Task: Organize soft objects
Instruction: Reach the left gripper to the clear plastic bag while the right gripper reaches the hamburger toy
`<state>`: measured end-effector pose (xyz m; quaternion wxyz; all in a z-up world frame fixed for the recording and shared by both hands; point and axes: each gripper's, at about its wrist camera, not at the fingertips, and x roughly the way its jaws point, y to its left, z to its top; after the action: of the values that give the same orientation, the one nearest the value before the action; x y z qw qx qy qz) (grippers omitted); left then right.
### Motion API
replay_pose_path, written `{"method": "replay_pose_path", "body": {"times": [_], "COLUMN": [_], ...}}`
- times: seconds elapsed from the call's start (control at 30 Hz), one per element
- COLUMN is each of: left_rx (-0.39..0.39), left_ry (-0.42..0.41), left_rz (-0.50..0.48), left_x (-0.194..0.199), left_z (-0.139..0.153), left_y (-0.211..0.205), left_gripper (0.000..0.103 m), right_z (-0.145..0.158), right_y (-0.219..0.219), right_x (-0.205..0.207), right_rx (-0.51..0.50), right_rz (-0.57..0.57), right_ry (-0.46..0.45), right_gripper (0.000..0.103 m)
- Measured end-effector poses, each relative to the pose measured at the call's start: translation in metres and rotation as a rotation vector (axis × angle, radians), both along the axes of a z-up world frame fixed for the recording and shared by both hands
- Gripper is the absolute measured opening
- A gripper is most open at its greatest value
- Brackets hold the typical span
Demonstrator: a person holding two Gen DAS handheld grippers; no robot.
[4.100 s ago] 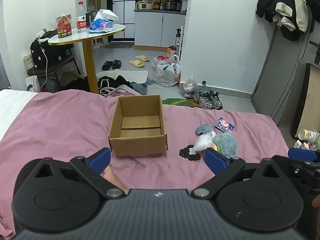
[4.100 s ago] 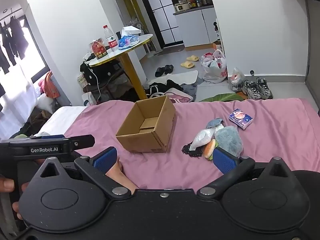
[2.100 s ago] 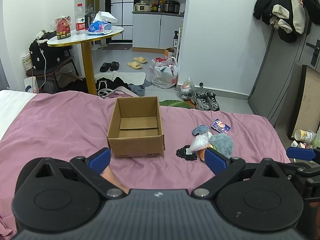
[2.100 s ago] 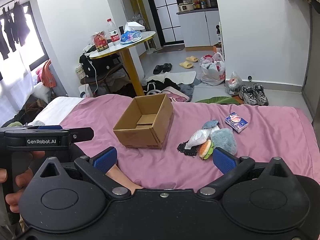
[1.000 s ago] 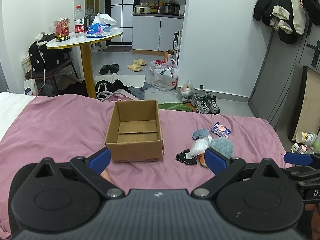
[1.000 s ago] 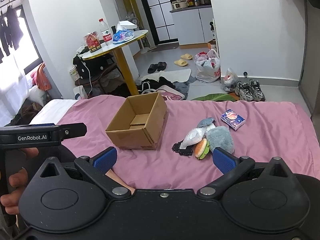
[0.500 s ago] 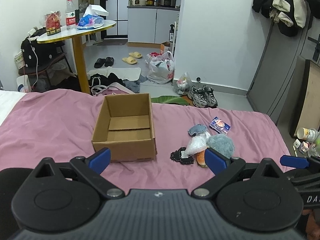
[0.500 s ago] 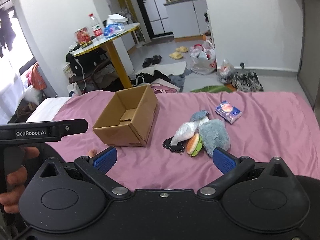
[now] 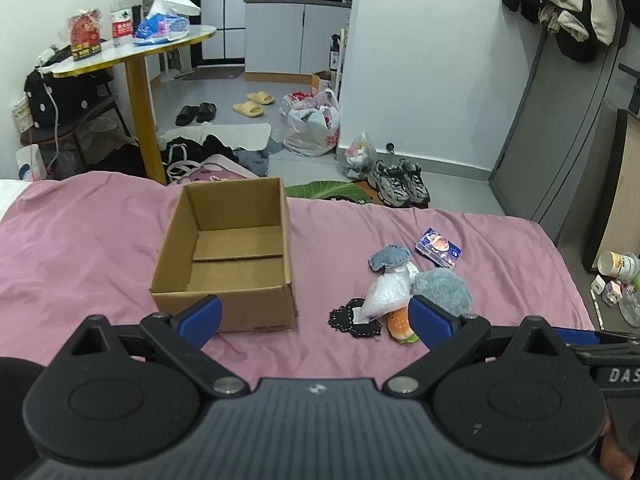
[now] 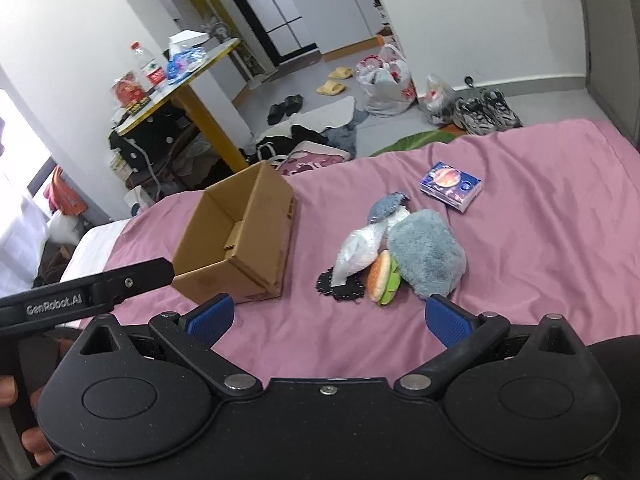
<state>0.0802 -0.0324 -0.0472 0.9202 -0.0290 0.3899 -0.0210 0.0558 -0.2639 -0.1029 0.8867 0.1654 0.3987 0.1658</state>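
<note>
While both hover over the bed, left gripper (image 9: 315,319) fingers spread wide, empty, right gripper (image 10: 329,318) likewise.

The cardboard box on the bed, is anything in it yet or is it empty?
Empty. The left wrist view shows the cardboard box open-topped with only its bare floor flaps; the soft toys lie beside it.

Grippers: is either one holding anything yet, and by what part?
Nothing held. The left gripper and right gripper are both open and empty, short of the soft-toy pile beside the cardboard box.
</note>
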Motion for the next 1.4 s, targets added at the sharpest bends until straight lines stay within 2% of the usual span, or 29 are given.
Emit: {"method": "replay_pose_path", "body": {"times": [0.1, 0.2, 0.27, 0.43, 0.57, 0.63, 0.7, 0.87, 1.2, 1.4], "left_rx": [-0.004, -0.015, -0.026, -0.050, -0.078, -0.096, -0.090, -0.107, -0.140, -0.168], "left_ry": [0.011, 0.014, 0.015, 0.039, 0.069, 0.096, 0.120, 0.180, 0.281, 0.336], "left_rz": [-0.009, -0.007, -0.002, -0.019, -0.035, -0.047, -0.058, -0.086, -0.110, -0.108], "left_x": [0.008, 0.017, 0.024, 0.043, 0.058, 0.069, 0.079, 0.105, 0.146, 0.160], "left_z": [-0.006, -0.012, -0.016, -0.028, -0.039, -0.047, -0.054, -0.074, -0.109, -0.130], "left_y": [-0.003, -0.006, -0.007, -0.017, -0.024, -0.028, -0.034, -0.042, -0.053, -0.053], "left_gripper": [0.098, 0.096, 0.091, 0.083, 0.080, 0.075, 0.069, 0.068, 0.068, 0.068], "right_z": [-0.008, -0.018, -0.028, -0.049, -0.062, -0.069, -0.078, -0.090, -0.113, -0.122], "right_y": [-0.005, -0.007, -0.008, -0.007, -0.007, -0.008, -0.009, -0.005, -0.008, -0.002], "right_x": [0.008, 0.017, 0.024, 0.035, 0.039, 0.041, 0.045, 0.055, 0.078, 0.089], "right_rx": [0.023, 0.044, 0.064, 0.105, 0.142, 0.155, 0.182, 0.196, 0.208, 0.203], "right_rz": [-0.052, -0.069, -0.080, -0.102, -0.129, -0.153, -0.171, -0.187, -0.214, -0.178], "right_ry": [0.010, 0.032, 0.062, 0.117, 0.121, 0.139, 0.158, 0.162, 0.243, 0.264], "right_gripper": [0.102, 0.085, 0.072, 0.055, 0.054, 0.053, 0.050, 0.037, 0.038, 0.038]}}
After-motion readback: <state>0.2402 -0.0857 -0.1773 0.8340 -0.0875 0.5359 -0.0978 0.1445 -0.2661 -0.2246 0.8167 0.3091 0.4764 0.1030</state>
